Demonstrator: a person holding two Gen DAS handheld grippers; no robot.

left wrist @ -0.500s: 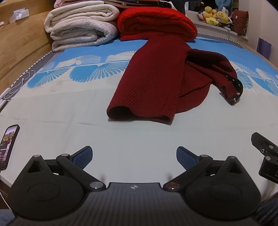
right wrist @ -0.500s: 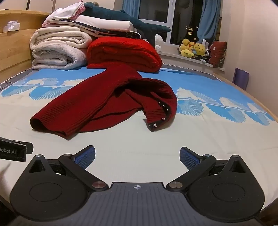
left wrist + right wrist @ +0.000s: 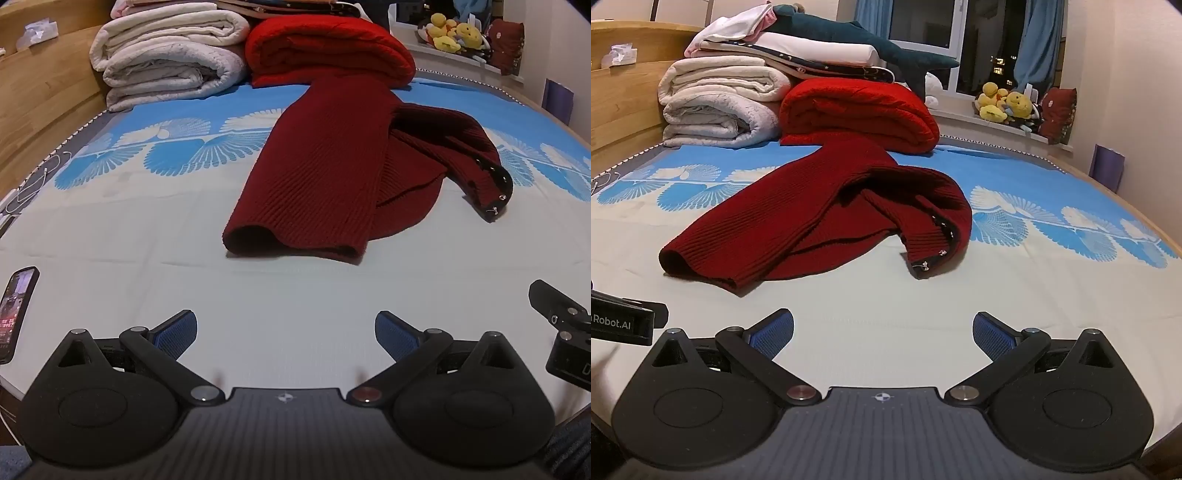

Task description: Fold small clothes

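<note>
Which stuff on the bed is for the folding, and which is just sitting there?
For the folding: dark red sweater; left tool and right tool, both open.

Just sitting there: white blankets; red blanket; phone; yellow plush toys.

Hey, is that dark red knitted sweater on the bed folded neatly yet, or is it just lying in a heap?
Not folded. The dark red sweater lies rumpled on the bed sheet, one buttoned edge flopped over.
</note>
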